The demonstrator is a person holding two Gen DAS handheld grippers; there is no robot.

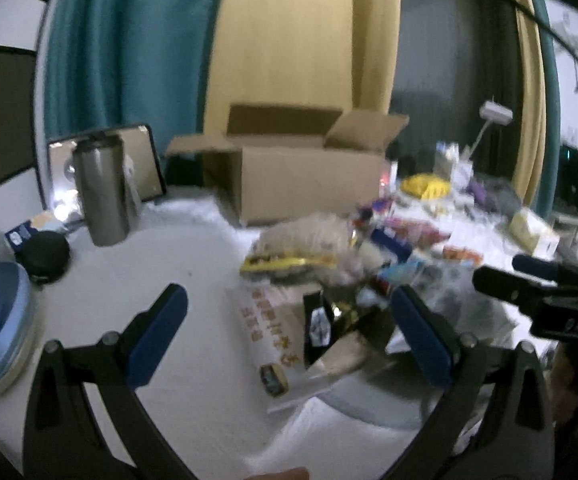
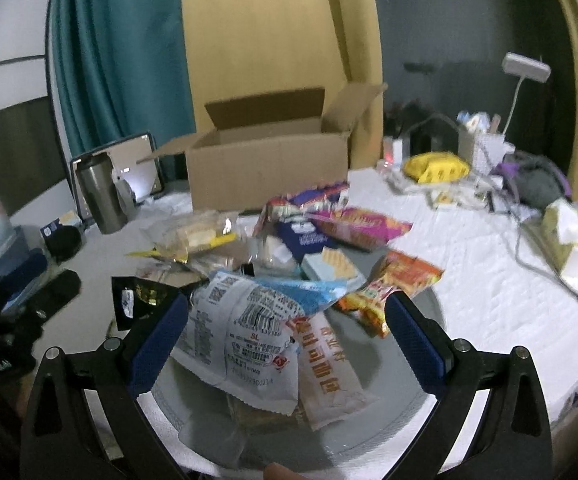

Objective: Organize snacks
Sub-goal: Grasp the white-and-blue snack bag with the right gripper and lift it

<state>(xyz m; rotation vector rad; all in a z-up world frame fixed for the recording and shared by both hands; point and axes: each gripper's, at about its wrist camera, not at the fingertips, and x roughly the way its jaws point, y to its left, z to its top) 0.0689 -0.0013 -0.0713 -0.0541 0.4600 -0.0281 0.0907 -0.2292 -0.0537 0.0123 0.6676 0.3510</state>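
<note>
Both the left gripper and right gripper hang wide apart over the snack pile, with bare table left, the open box behind.

Home room, likely bedroom or dorm: teal curtains, white-covered table cluttered with snack packets, open cardboard box, steel tumbler, desk lamp, tissue box, cables.
</note>
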